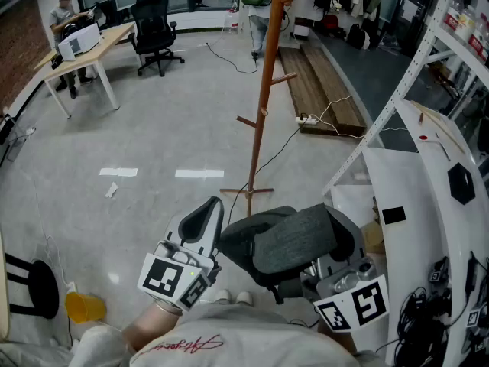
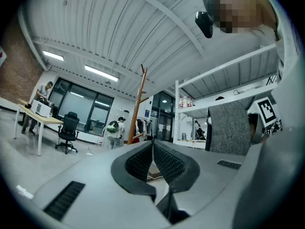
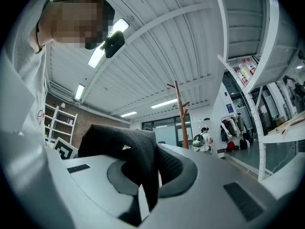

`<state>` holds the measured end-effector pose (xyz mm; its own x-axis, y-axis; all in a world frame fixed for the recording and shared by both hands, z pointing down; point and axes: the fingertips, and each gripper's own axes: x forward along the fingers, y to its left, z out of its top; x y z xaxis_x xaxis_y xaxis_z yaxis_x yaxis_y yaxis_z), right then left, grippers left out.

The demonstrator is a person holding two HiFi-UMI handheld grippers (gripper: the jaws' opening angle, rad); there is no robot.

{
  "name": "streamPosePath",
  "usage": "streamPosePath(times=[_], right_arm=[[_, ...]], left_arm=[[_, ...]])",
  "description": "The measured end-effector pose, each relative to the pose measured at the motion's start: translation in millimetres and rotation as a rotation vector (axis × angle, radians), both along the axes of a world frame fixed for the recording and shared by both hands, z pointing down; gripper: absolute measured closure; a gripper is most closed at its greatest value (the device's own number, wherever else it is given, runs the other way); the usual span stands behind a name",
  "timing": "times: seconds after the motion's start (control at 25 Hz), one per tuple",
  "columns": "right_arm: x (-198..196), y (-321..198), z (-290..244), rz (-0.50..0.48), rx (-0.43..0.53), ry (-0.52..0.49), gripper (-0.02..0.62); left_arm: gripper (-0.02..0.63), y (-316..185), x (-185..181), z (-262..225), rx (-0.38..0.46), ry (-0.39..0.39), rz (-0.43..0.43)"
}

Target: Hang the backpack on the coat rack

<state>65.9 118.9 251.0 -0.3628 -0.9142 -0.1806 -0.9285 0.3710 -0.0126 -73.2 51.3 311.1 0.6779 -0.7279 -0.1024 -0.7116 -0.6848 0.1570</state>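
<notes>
In an open office with a pale floor [image 1: 153,128], seen from above over the person's own chest, a grey backpack [image 1: 294,239] is held up in front of the body, close below the camera. The right gripper [image 3: 153,162] is clamped on a fold of the bag's dark fabric, probably a strap or top handle. Its own view shows the cloth pinched between the two ribbed pads and draped over one of them. That single grip seems to carry the bag's weight, and the gripper points roughly level, which would let the bag hang from it rather than slide off. The left gripper [image 1: 208,211] sits just beside the bag on its left, with its jaws pressed together on nothing. Its own view shows the pads meeting with no cloth between them and the bag's grey side off to the right. It looks ready to steady the bag or open a loop. The wooden coat rack [image 1: 263,90] stands straight ahead on a cross-shaped foot, well apart from the bag, with short pegs at several heights. The bag is not yet hung, and the next step is likely to carry it forward and lift a loop over a peg.
</notes>
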Motion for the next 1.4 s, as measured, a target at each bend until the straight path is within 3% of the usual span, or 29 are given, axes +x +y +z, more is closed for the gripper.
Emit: streamPosePath(times=[0.2, 0.76, 1.2, 1.4], right_arm=[[0, 0, -1, -0.003, 0.003, 0.001, 0.56], [4, -4, 4, -0.013, -0.023, 0.01, 0.56], [14, -13, 0, -0.075, -0.009, 0.02, 0.56], [14, -20, 2, -0.098, -0.01, 0.03, 0.56]], left_arm=[[0.584, 1, -2, 1, -0.045, -0.01, -0.017], [0.584, 1, 0, -3, 0.002, 0.002, -0.023], [0.584, -7, -11, -5, -0.013, -0.006, -0.14], [0.584, -10, -6, 1, -0.017, -0.012, -0.139]])
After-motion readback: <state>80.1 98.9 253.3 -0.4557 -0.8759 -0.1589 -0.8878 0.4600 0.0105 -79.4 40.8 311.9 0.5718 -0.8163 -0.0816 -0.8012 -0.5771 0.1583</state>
